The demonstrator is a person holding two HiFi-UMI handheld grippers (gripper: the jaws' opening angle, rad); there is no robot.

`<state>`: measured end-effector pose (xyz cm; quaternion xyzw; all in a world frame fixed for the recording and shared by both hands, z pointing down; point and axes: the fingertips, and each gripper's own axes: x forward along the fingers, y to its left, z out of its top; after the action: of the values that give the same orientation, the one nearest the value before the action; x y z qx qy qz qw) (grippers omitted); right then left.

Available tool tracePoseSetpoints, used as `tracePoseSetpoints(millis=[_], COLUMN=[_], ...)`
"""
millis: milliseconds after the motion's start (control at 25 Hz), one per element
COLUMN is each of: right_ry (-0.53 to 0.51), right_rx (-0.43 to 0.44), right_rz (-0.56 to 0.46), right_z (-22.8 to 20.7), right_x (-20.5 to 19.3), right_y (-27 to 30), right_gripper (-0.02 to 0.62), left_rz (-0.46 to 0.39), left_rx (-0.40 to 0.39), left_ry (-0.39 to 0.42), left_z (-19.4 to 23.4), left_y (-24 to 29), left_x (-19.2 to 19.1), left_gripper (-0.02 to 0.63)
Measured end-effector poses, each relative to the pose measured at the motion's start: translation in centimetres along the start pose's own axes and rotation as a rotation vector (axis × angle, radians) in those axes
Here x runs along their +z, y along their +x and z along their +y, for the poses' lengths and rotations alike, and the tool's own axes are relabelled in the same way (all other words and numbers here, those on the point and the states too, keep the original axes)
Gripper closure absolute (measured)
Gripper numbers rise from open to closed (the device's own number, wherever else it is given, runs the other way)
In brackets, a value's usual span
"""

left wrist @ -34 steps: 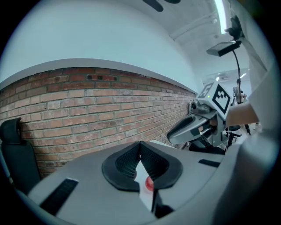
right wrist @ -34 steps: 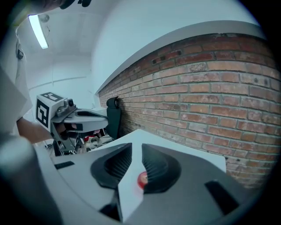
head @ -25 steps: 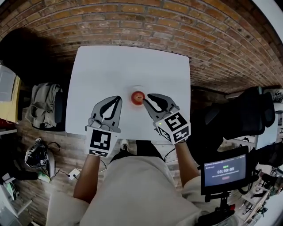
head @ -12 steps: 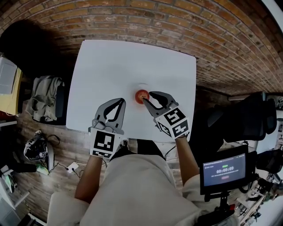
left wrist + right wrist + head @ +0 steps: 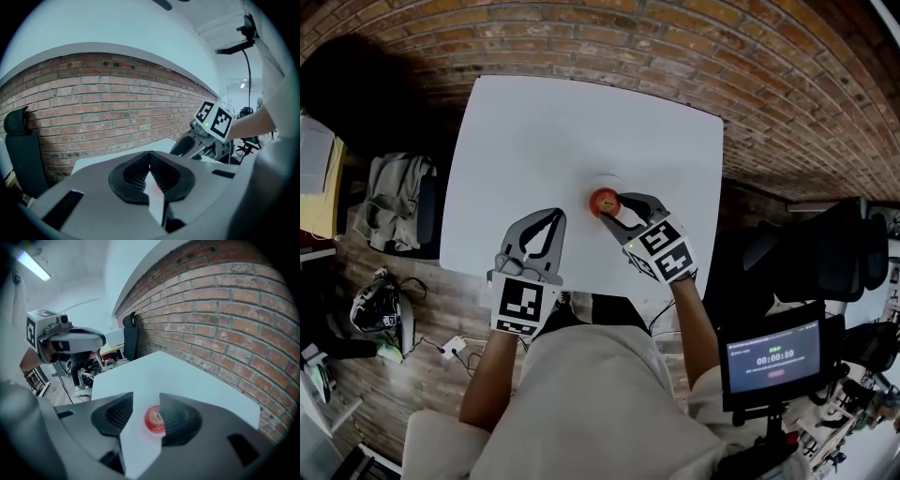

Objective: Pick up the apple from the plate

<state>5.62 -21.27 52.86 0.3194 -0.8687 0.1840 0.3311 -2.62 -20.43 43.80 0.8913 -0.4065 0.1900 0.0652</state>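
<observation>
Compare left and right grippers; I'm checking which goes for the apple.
The left gripper has its jaws together, empty; the right gripper has them apart and opening, the apple in their gap, ungripped. The left sits away from the apple; the right is at it. Otherwise they look identical.

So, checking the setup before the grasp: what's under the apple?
A white plate, only its faint rim showing beyond the apple, on the white table. The apple covers the plate's middle.
</observation>
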Motion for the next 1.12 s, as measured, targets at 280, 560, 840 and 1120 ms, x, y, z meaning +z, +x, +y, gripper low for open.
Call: tracePoseSetpoints(millis=[280,560,840,1120], right_ry=[-0.035,-0.086,-0.100,-0.119], right_rx=[0.001,0.017,0.043,0.079], right_rz=[0.064,0.115,0.140,0.163], right_z=[-0.8,-0.5,-0.8,-1.2], right_x=[-1.1,-1.8,-2.3,-3.2], right_y=[1.3,2.1,3.1,4.3], right_gripper=[0.433,0.402,0.380,0.337], left_rz=[0.017,0.024,0.035,0.049], left_rx=[0.004,0.009,0.010,0.003], left_ry=[-0.011,-0.019,-0.028,-0.030], left_z=[0.3,0.5,1.2,1.7], left_y=[0.6,0.6,1.4,2.5], left_x=[-0.6,-1.0,-1.4,-1.9], left_gripper=[0.601,0.601,0.601,0.601])
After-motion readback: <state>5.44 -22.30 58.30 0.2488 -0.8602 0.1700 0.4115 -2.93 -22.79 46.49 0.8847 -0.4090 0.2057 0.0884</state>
